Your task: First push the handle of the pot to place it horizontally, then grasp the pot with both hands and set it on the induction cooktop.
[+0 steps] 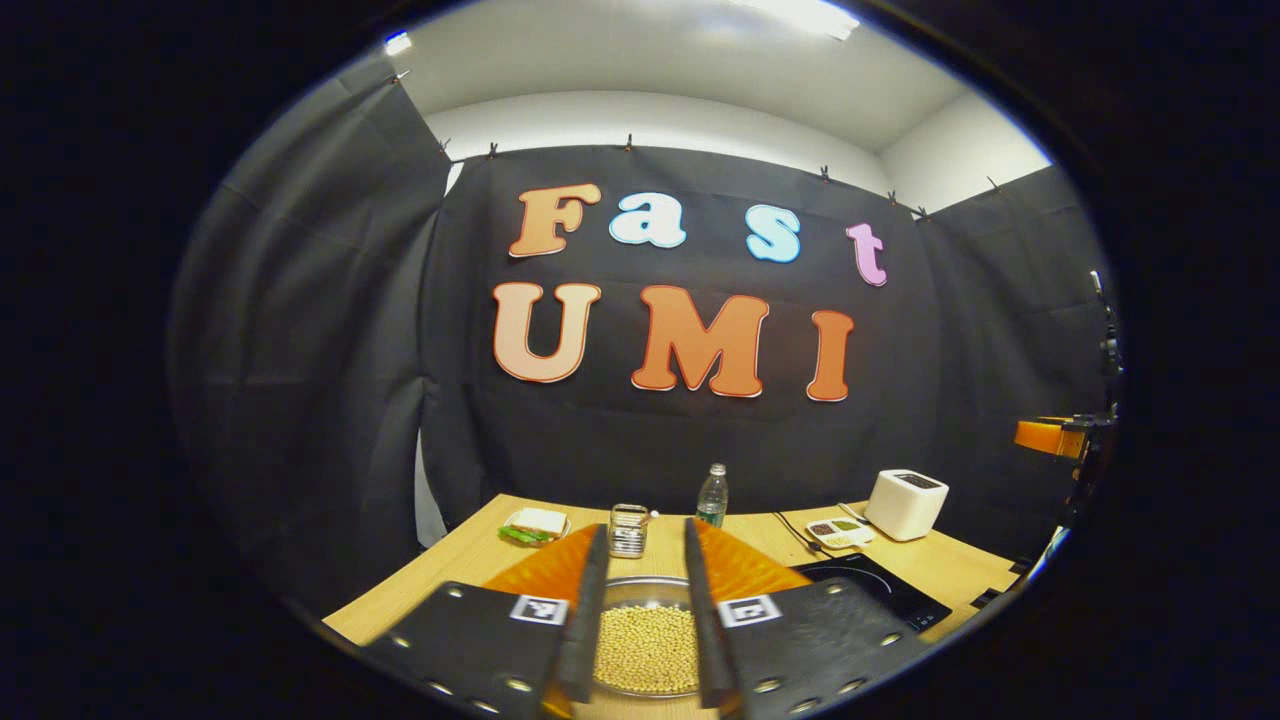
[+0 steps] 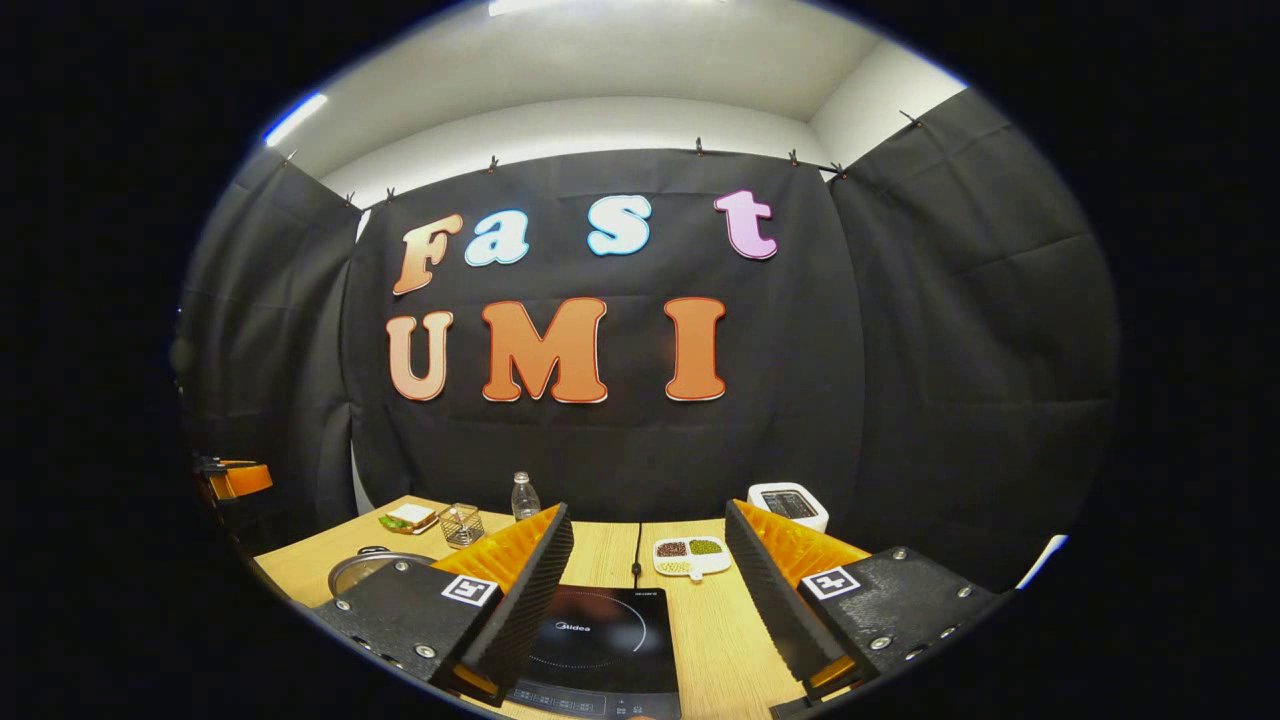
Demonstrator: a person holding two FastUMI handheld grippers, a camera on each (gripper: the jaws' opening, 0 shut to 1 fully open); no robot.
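Note:
The pot [image 1: 645, 585], a shallow round vessel holding yellow beans [image 1: 648, 650], sits on the wooden table [image 1: 470, 560] right below my left gripper [image 1: 645, 528], framed between its two fingers. That gripper is open and touches nothing. I cannot see the pot's handle. In the right gripper view the pot's rim [image 2: 350, 570] peeks out at the lower left, partly hidden behind my own finger. The black induction cooktop [image 2: 600, 640] lies flat under my right gripper [image 2: 647, 515], which is wide open and holds nothing. In the left gripper view the cooktop [image 1: 870, 590] is to the right of the pot.
Along the back of the table stand a sandwich plate [image 1: 537, 525], a mesh cup [image 1: 628, 530], a water bottle [image 1: 712, 497], a divided dish of beans [image 2: 692, 555] and a white toaster [image 1: 905, 503]. A cable [image 2: 637, 555] runs back from the cooktop. Black cloth walls surround the table.

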